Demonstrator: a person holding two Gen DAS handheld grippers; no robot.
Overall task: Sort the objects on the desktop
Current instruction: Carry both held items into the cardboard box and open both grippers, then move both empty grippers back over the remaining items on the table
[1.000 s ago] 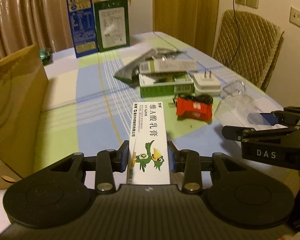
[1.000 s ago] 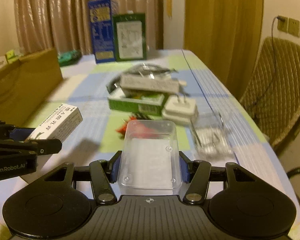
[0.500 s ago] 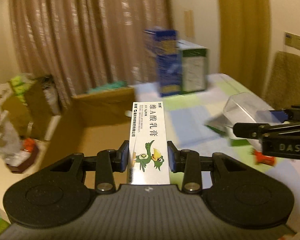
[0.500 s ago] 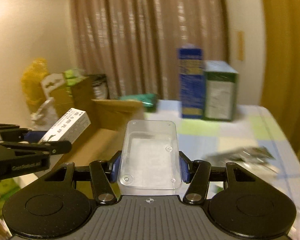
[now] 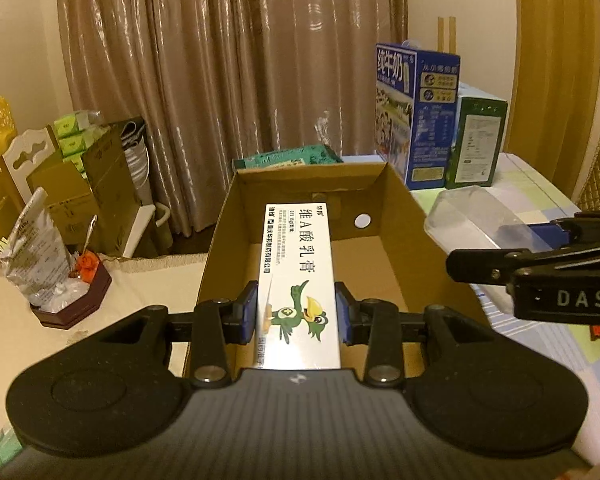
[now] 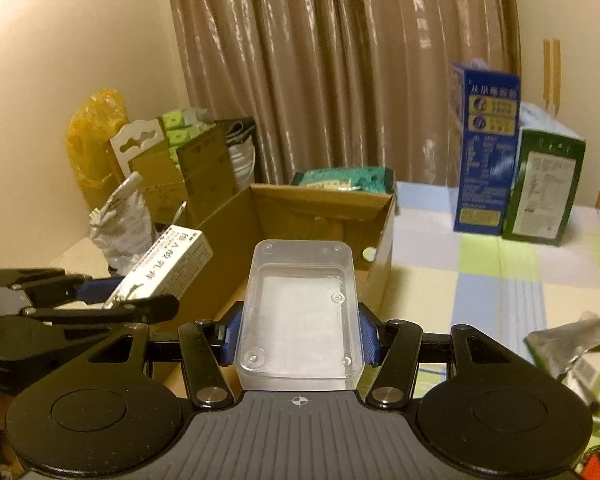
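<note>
Left gripper (image 5: 296,312) has its jaws closed on the sides of a white ointment box (image 5: 298,276) (green bird logo, Chinese print), held lengthwise and pointing out over the open cardboard box (image 5: 400,196). The ointment box is in the air above the carton's interior, not resting on its floor. Right gripper (image 6: 300,336) has its jaws clamped on a clear plastic case (image 6: 300,312), also lifted, near the carton's right wall (image 6: 384,240); in the left wrist view the case (image 5: 468,220) shows just right of the carton rim. The carton sits at the left edge of the table (image 6: 500,280) with its checked cloth. A blue milk carton (image 5: 416,112) and a green box (image 5: 476,140) stand upright side by side behind it, and a teal packet (image 6: 344,180) lies behind the far wall. Curtain (image 5: 240,60) in the background.
</note>
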